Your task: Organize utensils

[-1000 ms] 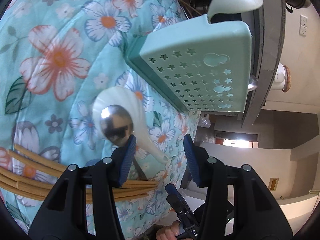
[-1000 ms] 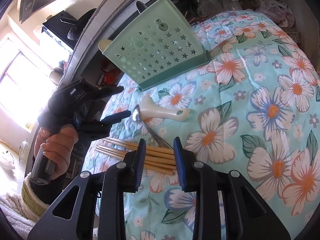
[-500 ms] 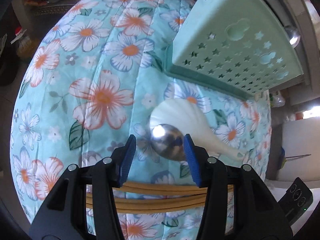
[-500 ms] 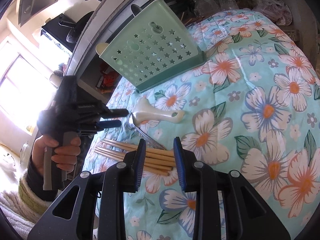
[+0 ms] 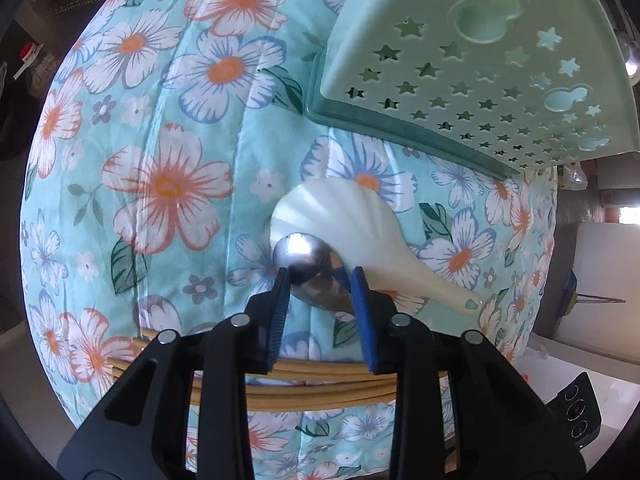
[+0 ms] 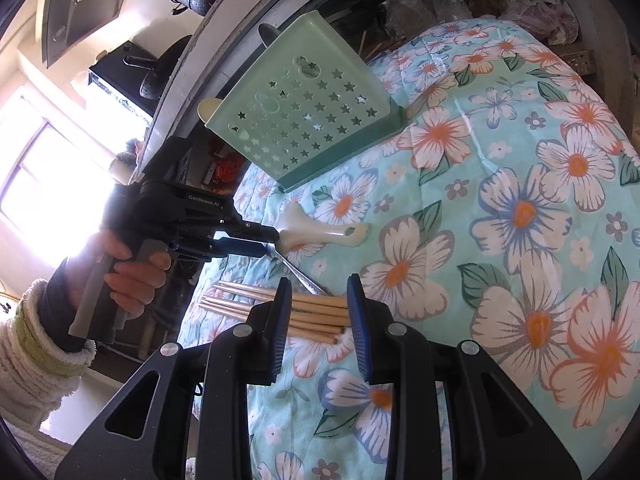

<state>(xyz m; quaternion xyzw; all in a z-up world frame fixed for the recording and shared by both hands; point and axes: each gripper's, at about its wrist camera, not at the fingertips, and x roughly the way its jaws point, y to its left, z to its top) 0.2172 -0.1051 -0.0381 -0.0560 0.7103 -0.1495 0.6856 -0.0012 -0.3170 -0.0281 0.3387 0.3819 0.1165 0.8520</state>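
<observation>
On the left of the right wrist view, a hand (image 6: pixel 132 276) in a fluffy sleeve (image 6: pixel 36 356) is seen gripping the handle of the left gripper (image 6: pixel 268 242), whose tips reach the metal spoon (image 6: pixel 298 274) on the floral cloth (image 6: pixel 520 168). In the left wrist view, the left gripper (image 5: pixel 320 280) has just been closing, and its blue fingers (image 5: pixel 280 304) are set on either side of the bowl of the metal spoon (image 5: pixel 308 264); the near-side pad touches the rim, but whether both pads press cannot be told. The spoon's bowl lies against the pale ribbed rice paddle (image 5: pixel 360 224), which is laid flat on the floral cloth (image 5: pixel 168 120). Just nearer, a bundle of wooden chopsticks (image 5: pixel 320 380) is laid crosswise. Beyond the paddle, to the right, the mint utensil holder (image 5: pixel 480 60) with star-shaped holes stands on the cloth, a pale handle (image 6: pixel 210 110) showing at its top.

The right gripper (image 6: pixel 318 308) is held above the chopsticks (image 6: pixel 312 312), its fingers partly open with nothing gripped between them.
</observation>
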